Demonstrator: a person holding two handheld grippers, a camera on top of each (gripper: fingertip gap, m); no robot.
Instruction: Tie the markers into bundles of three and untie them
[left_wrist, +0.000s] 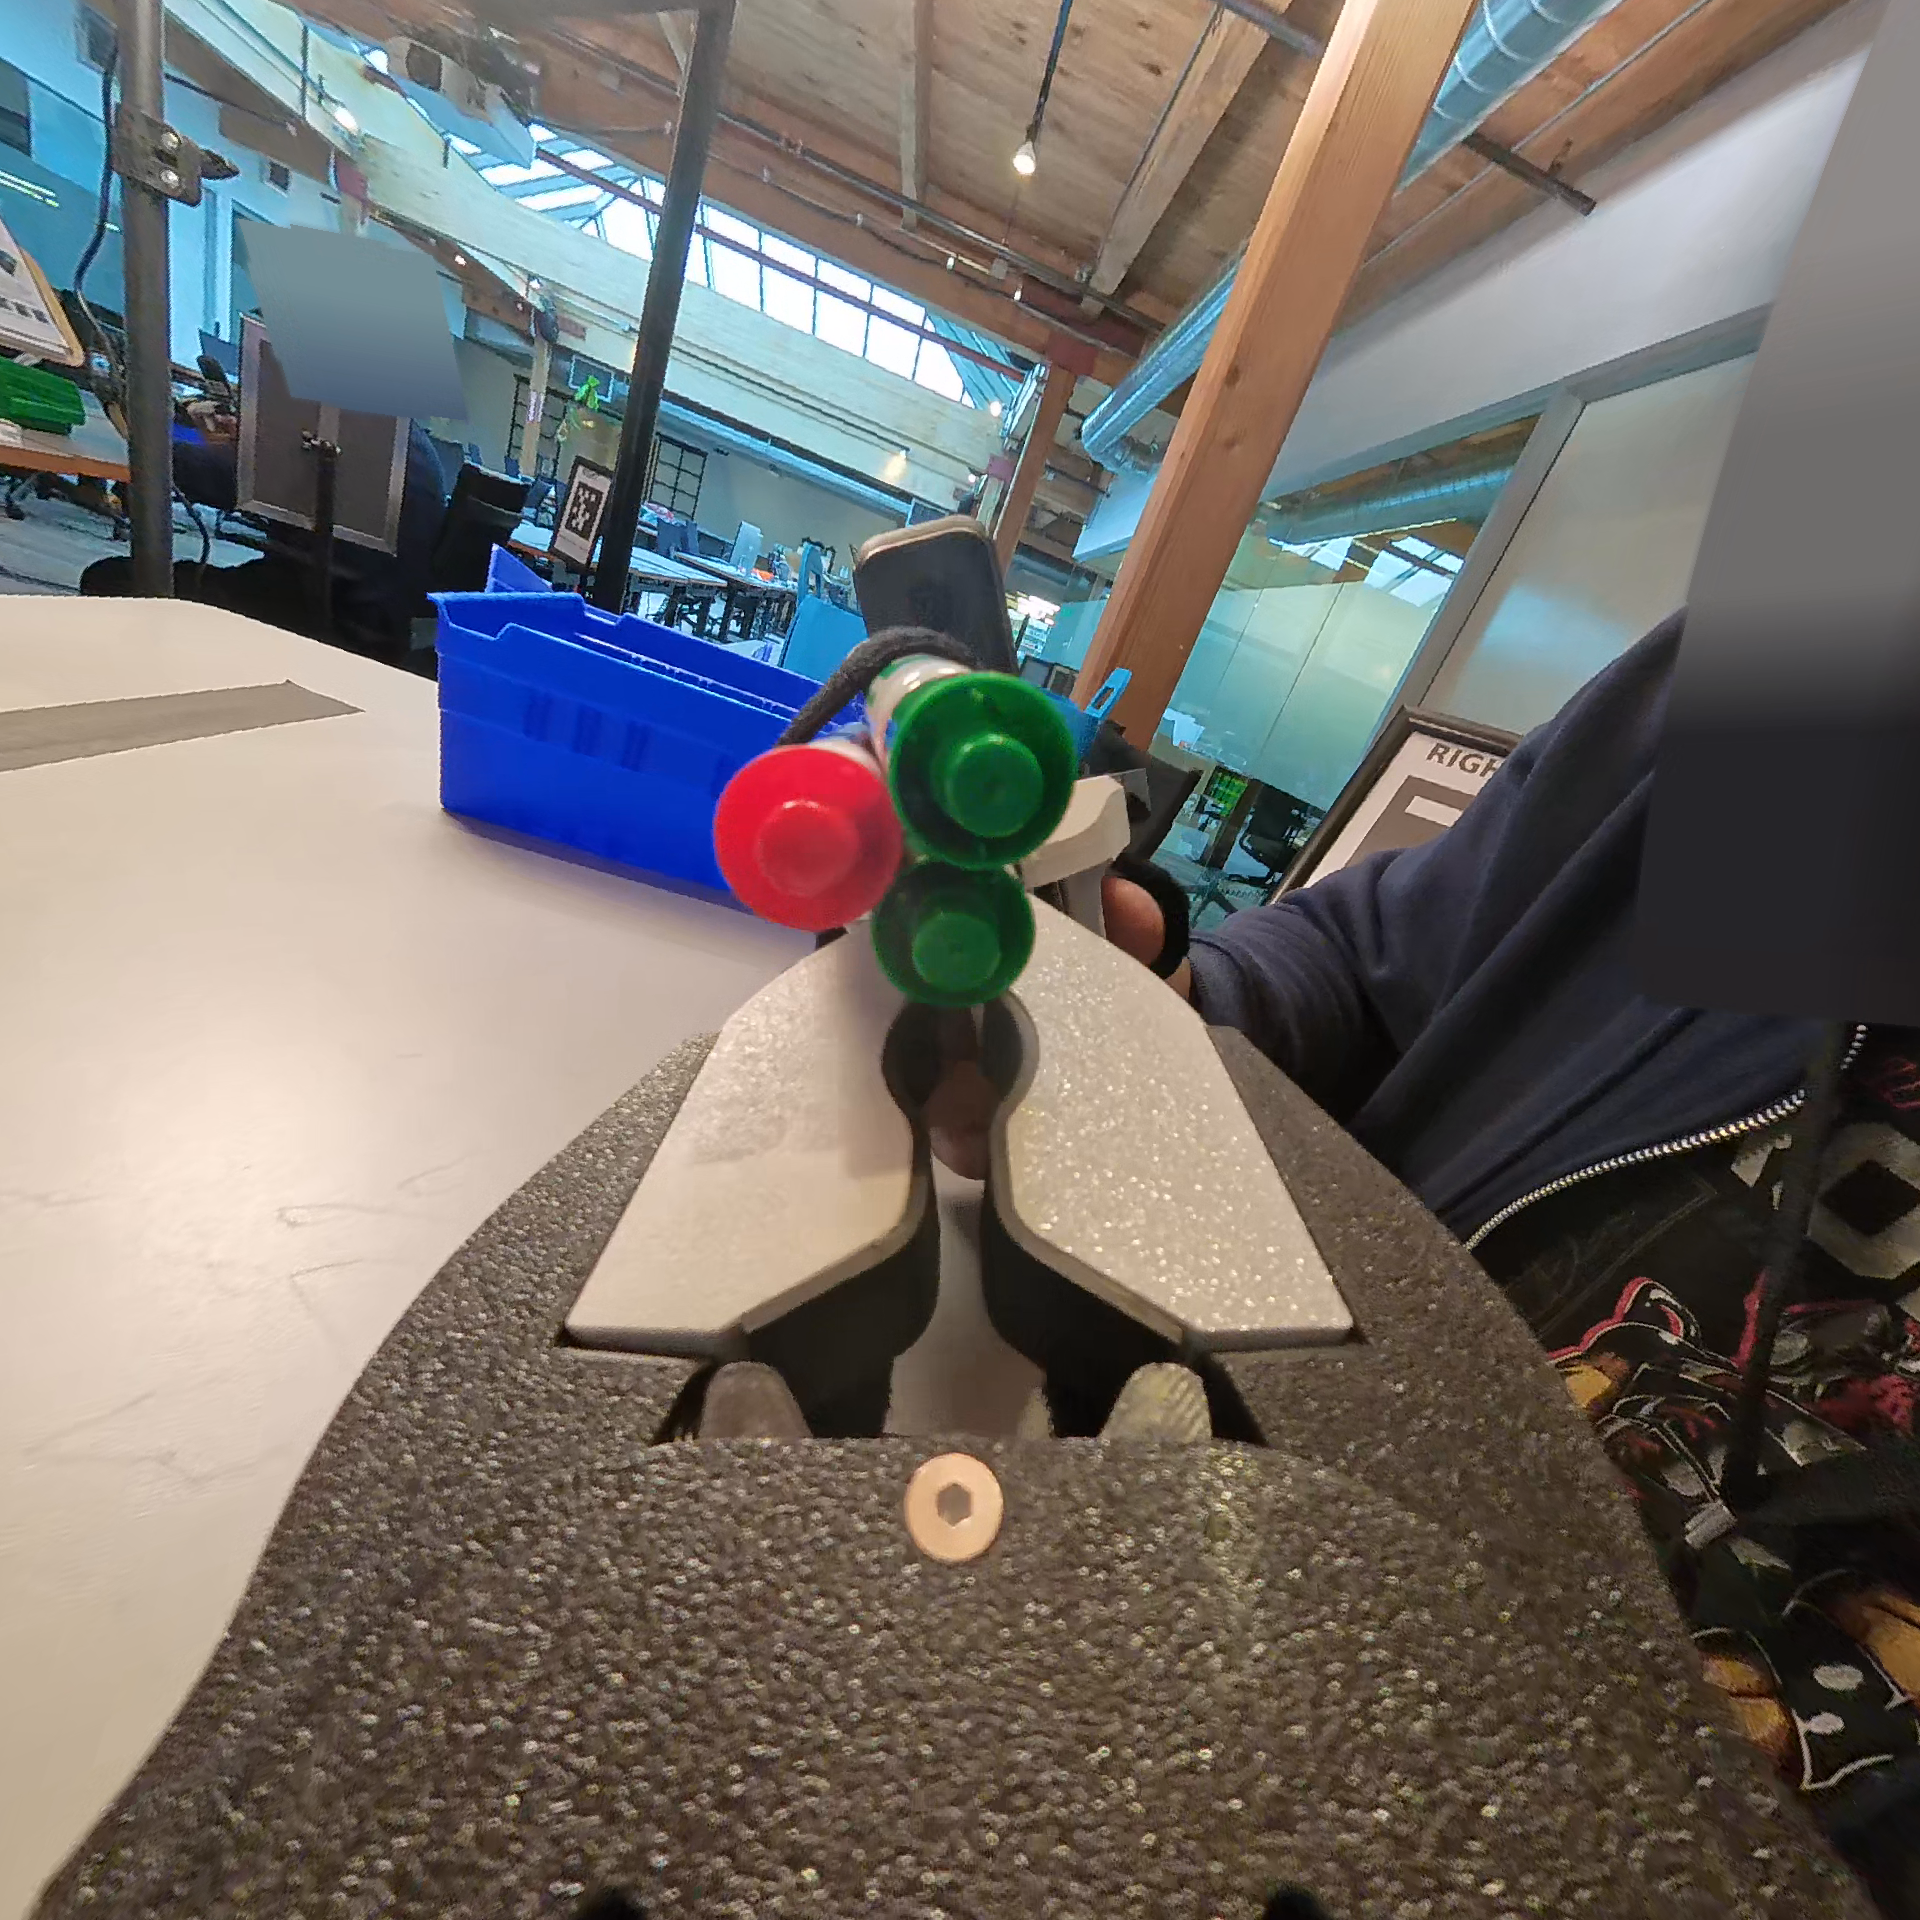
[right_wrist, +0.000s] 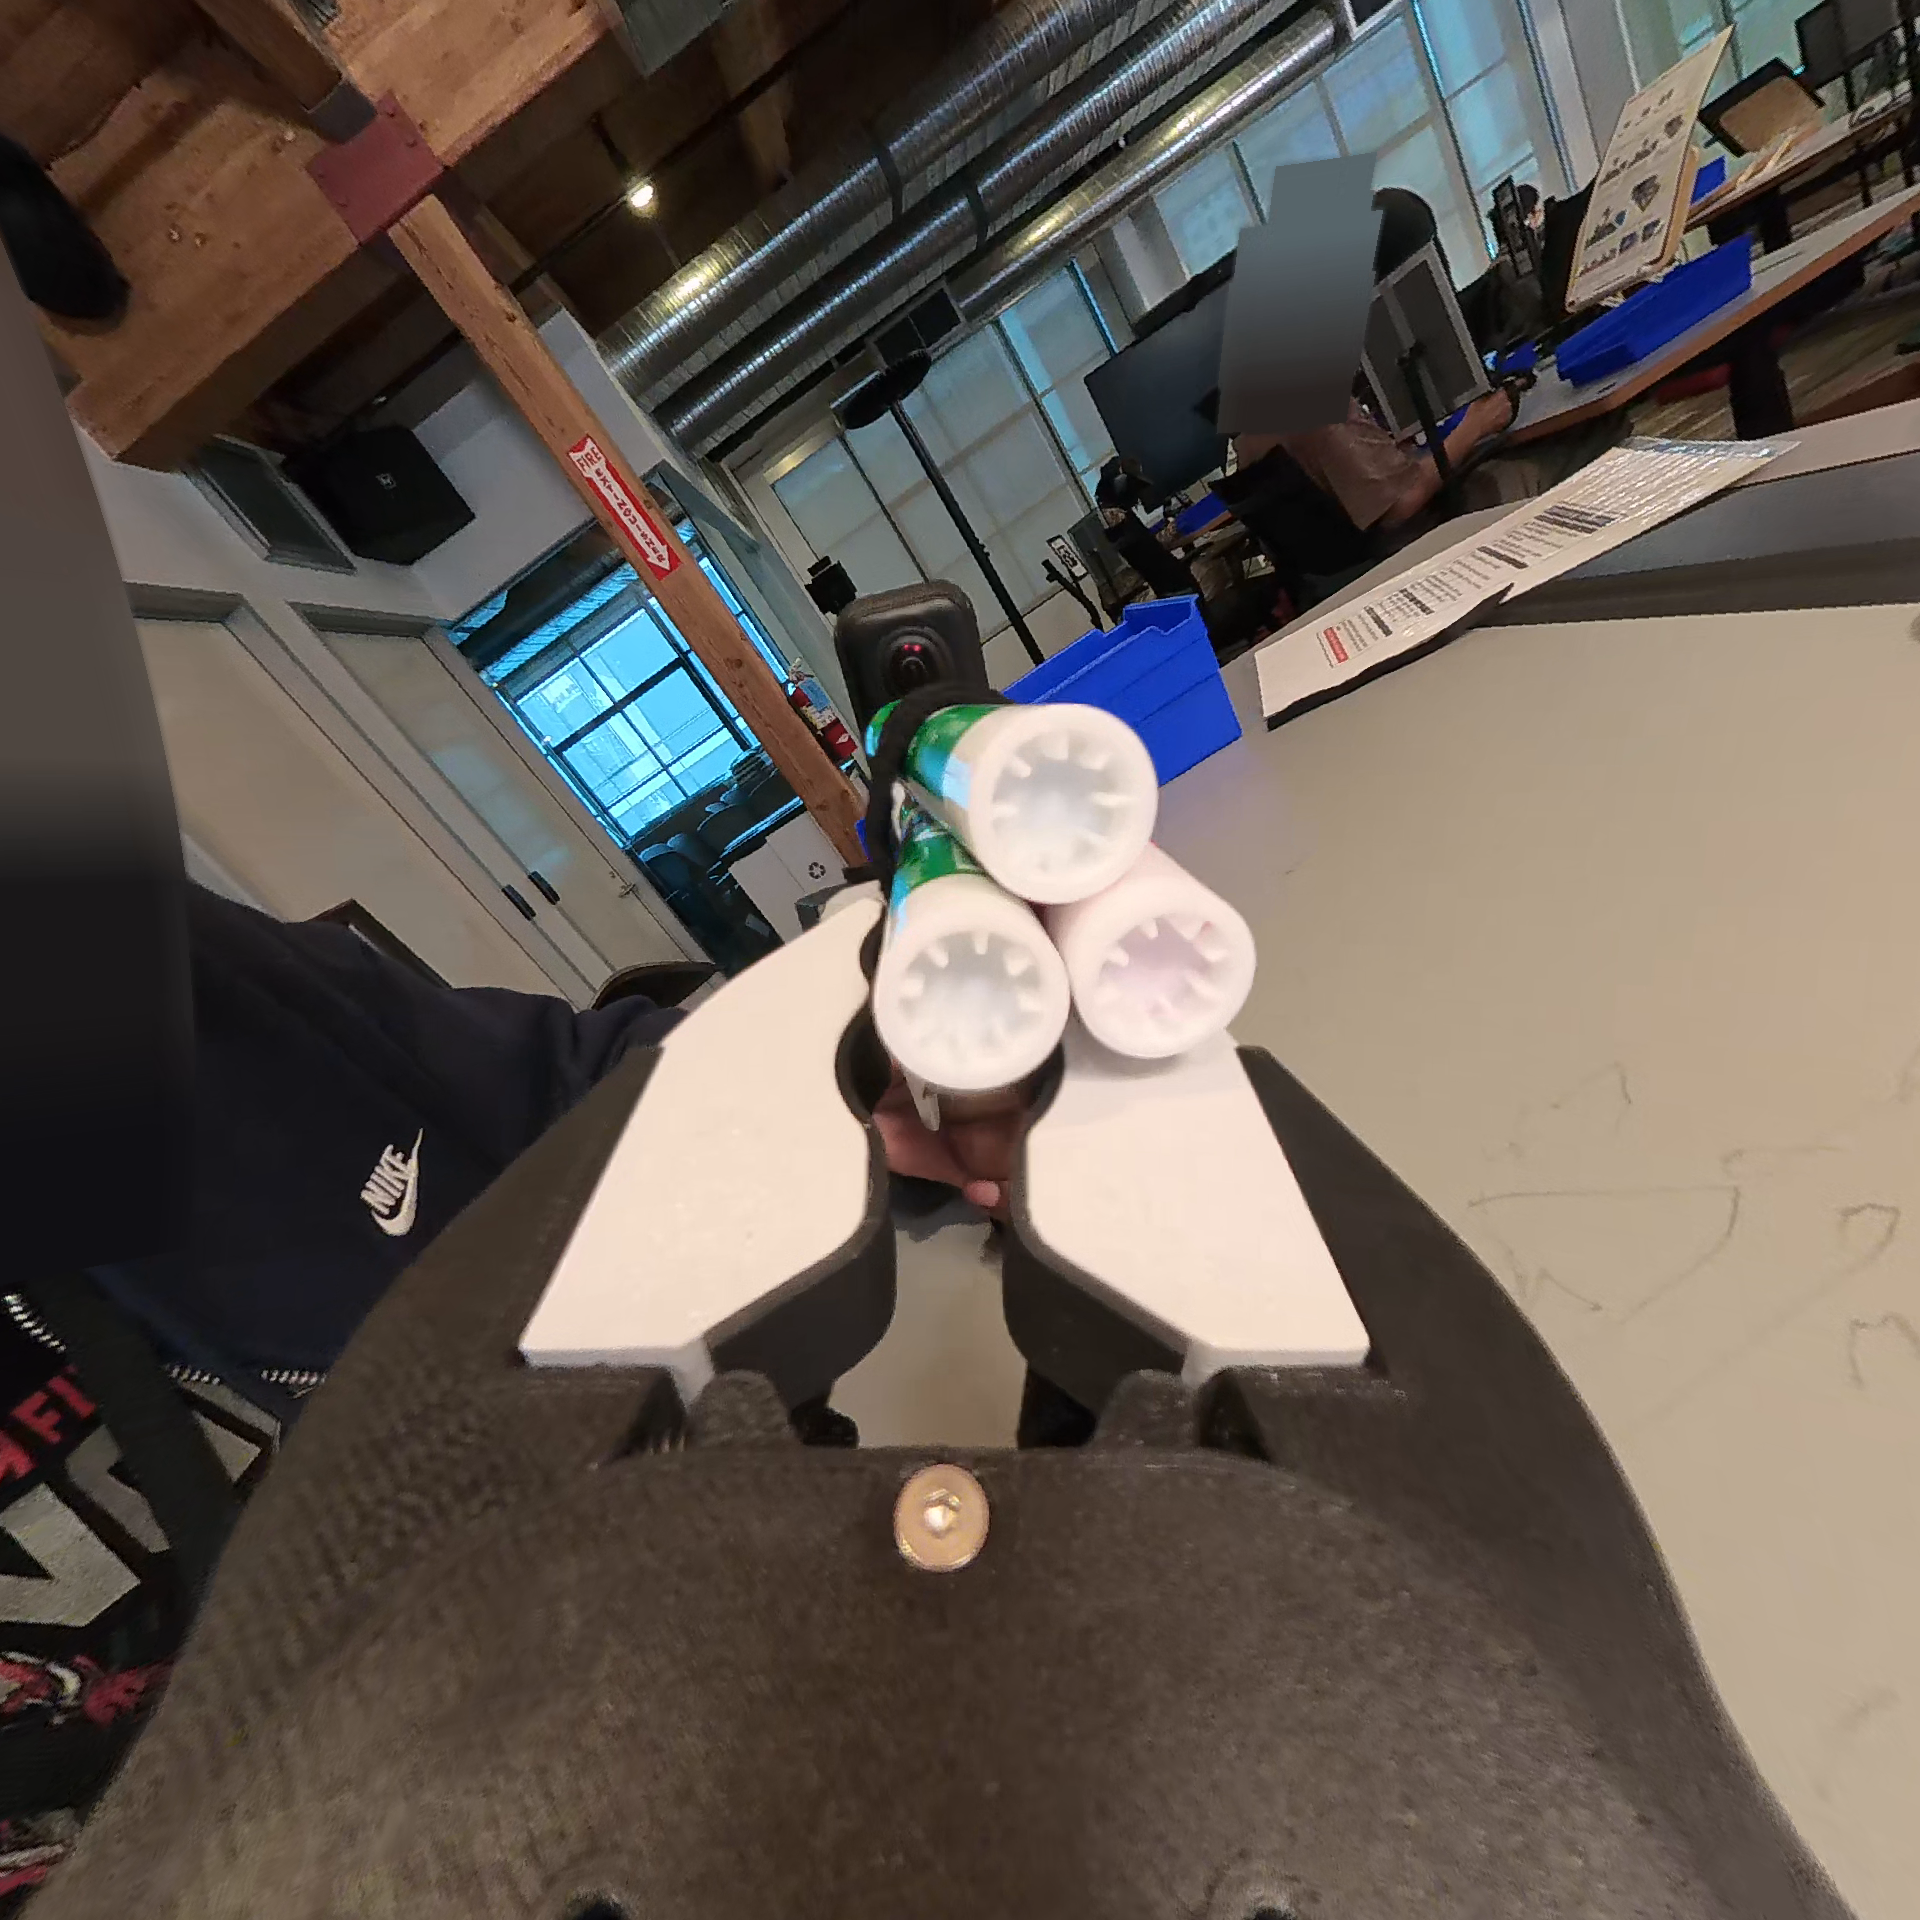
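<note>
We hold our left gripper (left_wrist: 951, 1023) and right gripper (right_wrist: 951, 1049) raised above the table (left_wrist: 260, 1039), facing each other, each clamped on an end of the marker bundle (left_wrist: 904, 821).

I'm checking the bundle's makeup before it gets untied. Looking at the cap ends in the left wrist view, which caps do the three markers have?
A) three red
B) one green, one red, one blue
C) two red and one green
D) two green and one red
D: the left wrist view shows the upper green cap and lower green cap beside one red cap, pressed together.
</note>
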